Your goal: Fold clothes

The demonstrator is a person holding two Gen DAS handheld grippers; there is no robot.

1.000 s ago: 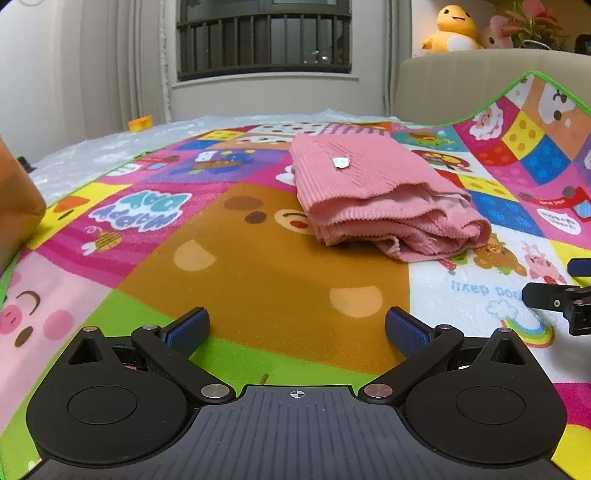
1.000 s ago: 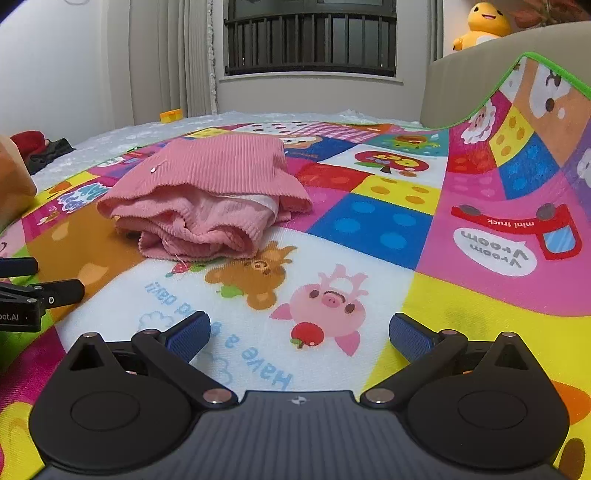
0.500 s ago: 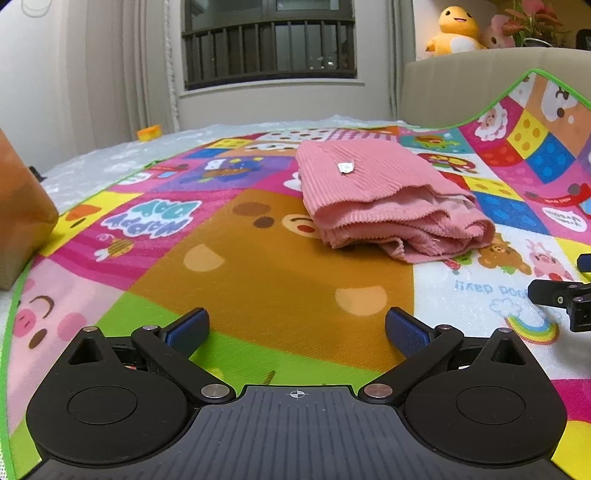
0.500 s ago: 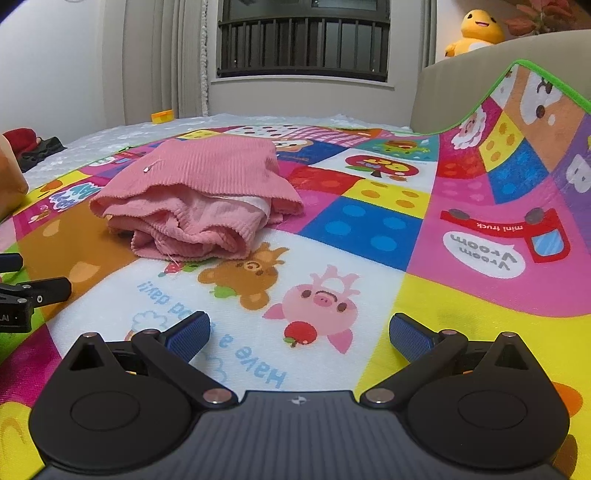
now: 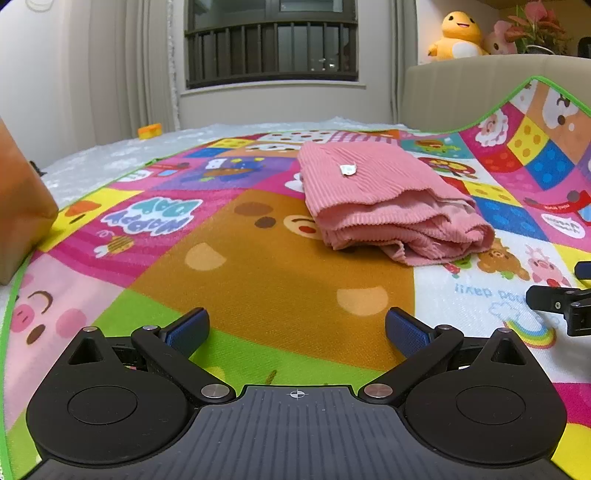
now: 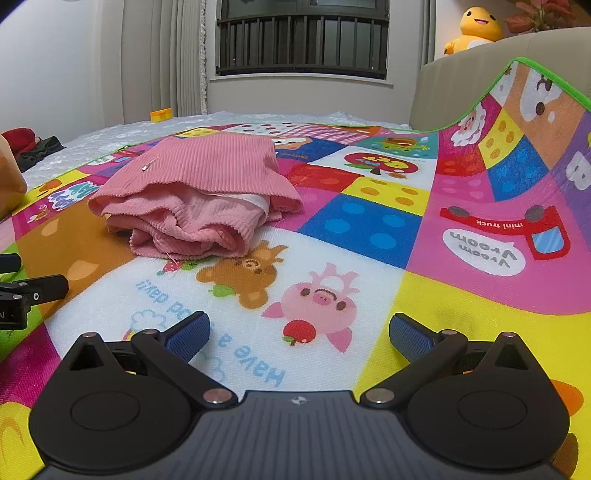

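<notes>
A pink ribbed garment (image 5: 384, 199) lies folded in a thick bundle on the colourful play mat (image 5: 258, 266), with a small white tag on top. In the right wrist view the same garment (image 6: 199, 199) sits left of centre, loose folds facing me. My left gripper (image 5: 295, 328) is open, low over the mat, well short of the garment, nothing between its blue pads. My right gripper (image 6: 299, 332) is open too, over the pig picture, empty and to the right of the garment. Each gripper's tip shows at the edge of the other's view.
The mat (image 6: 480, 258) curls up against a beige sofa (image 5: 461, 88) at the right. An orange-brown box (image 5: 18, 206) stands at the left edge. A white bubbly sheet (image 5: 110, 155) lies beyond the mat, with a small yellow block (image 5: 149, 131). Plush toys (image 5: 458, 35) sit on the sofa.
Both grippers have drawn back slightly and tilted, so the garment looks a little farther off. The garment has not moved. Both stay open.
</notes>
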